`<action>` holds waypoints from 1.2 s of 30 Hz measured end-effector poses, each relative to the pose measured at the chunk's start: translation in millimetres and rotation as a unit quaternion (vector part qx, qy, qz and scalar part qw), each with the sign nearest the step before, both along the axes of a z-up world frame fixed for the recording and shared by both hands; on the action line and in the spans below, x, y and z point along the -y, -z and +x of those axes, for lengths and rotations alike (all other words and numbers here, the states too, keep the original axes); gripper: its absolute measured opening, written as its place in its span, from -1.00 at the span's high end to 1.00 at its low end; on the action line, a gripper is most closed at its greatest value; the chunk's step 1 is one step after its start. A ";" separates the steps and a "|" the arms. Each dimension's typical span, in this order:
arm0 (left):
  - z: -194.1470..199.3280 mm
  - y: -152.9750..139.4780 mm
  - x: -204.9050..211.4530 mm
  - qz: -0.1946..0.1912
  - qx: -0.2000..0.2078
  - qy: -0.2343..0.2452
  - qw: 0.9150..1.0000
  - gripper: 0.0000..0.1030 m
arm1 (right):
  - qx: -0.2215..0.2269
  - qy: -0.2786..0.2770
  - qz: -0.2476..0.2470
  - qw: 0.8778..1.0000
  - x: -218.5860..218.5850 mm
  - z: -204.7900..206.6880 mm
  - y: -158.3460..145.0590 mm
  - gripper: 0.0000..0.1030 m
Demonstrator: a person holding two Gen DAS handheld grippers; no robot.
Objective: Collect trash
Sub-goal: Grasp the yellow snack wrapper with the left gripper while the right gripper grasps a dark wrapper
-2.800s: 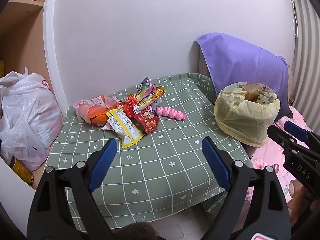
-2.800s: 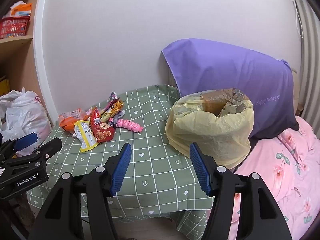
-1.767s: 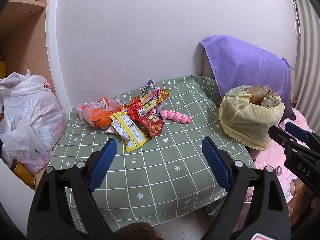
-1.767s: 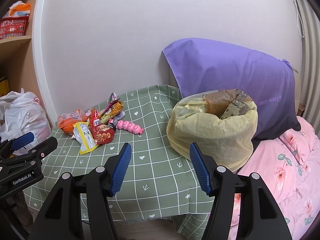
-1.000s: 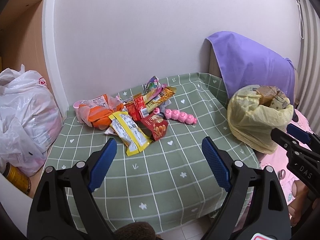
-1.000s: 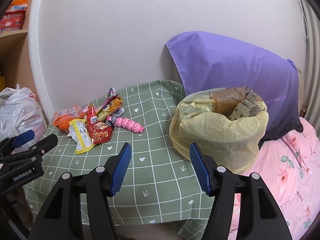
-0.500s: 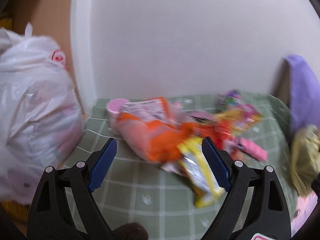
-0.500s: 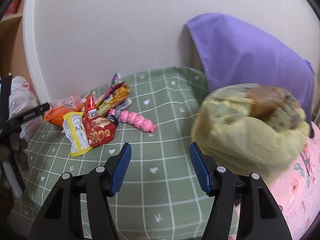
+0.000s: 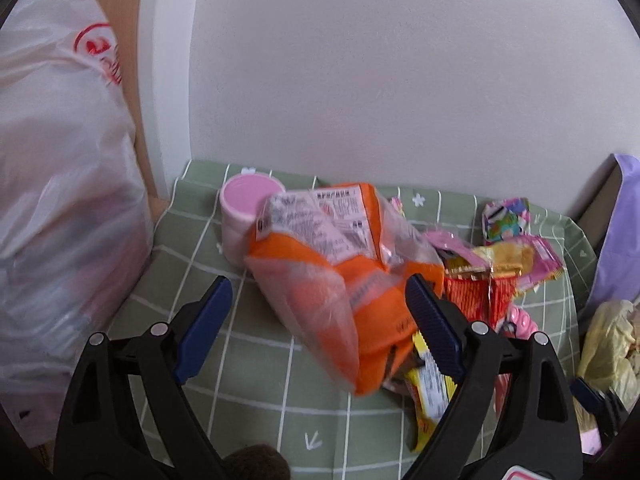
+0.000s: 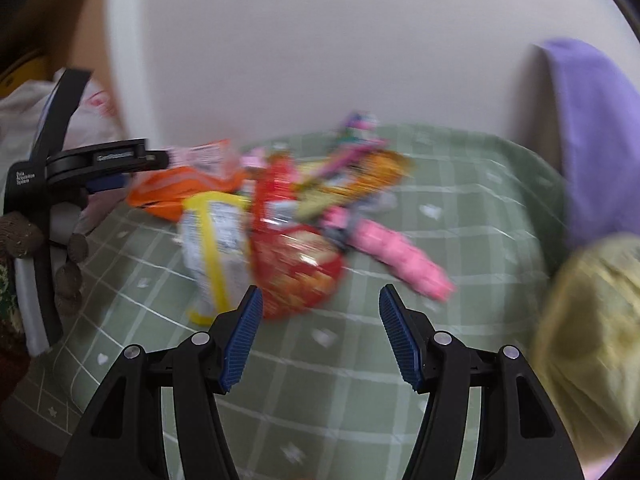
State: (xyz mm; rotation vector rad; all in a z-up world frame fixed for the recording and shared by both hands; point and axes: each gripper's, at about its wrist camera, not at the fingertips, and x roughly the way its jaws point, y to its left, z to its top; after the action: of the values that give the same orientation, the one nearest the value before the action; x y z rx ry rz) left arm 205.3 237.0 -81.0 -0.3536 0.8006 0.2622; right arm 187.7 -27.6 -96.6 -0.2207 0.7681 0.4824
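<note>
Left tongs (image 9: 316,320) gape around the orange bag (image 9: 340,280).

Left tool (image 9: 318,330) jaws spread wide, right tool (image 10: 320,334) jaws also apart, both empty

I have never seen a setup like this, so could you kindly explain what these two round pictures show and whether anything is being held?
No robot here: a person holds a handheld gripper in each hand, each with a fisheye camera looking along its blue-padded fingers. The left gripper is open, nearing an orange snack bag beside a pink cup. The right gripper is open, facing a red wrapper and yellow wrapper on the green checked tablecloth. Nothing is held. A yellow trash bag stands right.
</note>
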 end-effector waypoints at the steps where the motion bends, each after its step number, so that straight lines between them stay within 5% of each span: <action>1: -5.1 -0.6 0.8 -0.001 -0.003 0.000 1.000 -0.63 | 0.011 -0.023 -0.015 1.000 -14.9 2.8 6.6 -0.10; 6: -34.6 -8.9 5.8 0.013 -0.018 0.010 1.000 -0.63 | 0.010 -0.071 -0.073 0.995 -41.1 24.3 36.7 0.51; 11: -48.8 -7.0 14.5 -0.012 -0.017 0.030 0.999 -0.63 | -0.046 -0.037 0.002 0.998 -2.2 37.3 32.2 0.85; 14: -50.0 -1.1 30.2 -0.045 -0.018 0.055 0.997 -0.63 | -0.071 -0.008 0.022 0.997 22.2 35.3 27.4 0.86; 20: -37.0 10.3 74.7 -0.055 -0.034 0.109 0.992 -0.63 | -0.081 0.031 0.003 0.996 63.7 15.0 23.5 0.86; 25: -22.9 16.2 89.2 -0.066 -0.034 0.094 0.993 -0.57 | -0.074 0.061 0.018 0.995 95.0 -1.8 21.9 0.83; 27: -16.2 23.8 90.1 -0.078 -0.050 0.083 0.992 -0.30 | -0.070 0.062 0.036 0.995 101.7 -4.6 19.1 0.73; 29: -10.6 29.7 91.0 -0.082 -0.058 0.074 0.992 -0.21 | -0.065 0.053 0.049 0.995 104.9 -5.9 15.0 0.05; 30: -9.5 30.8 92.5 -0.079 -0.058 0.068 0.993 -0.18 | -0.062 0.049 0.048 0.996 105.5 -6.9 13.4 -0.06; 36: -2.8 30.3 98.2 -0.084 -0.066 0.071 0.992 0.52 | -0.053 0.006 0.037 0.998 92.7 -0.1 9.0 -0.07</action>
State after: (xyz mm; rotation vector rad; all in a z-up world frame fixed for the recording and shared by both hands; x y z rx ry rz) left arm 202.5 138.8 -111.3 -0.4384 0.9779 0.0857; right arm 187.7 -120.4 -105.5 -0.1232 0.8532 0.5132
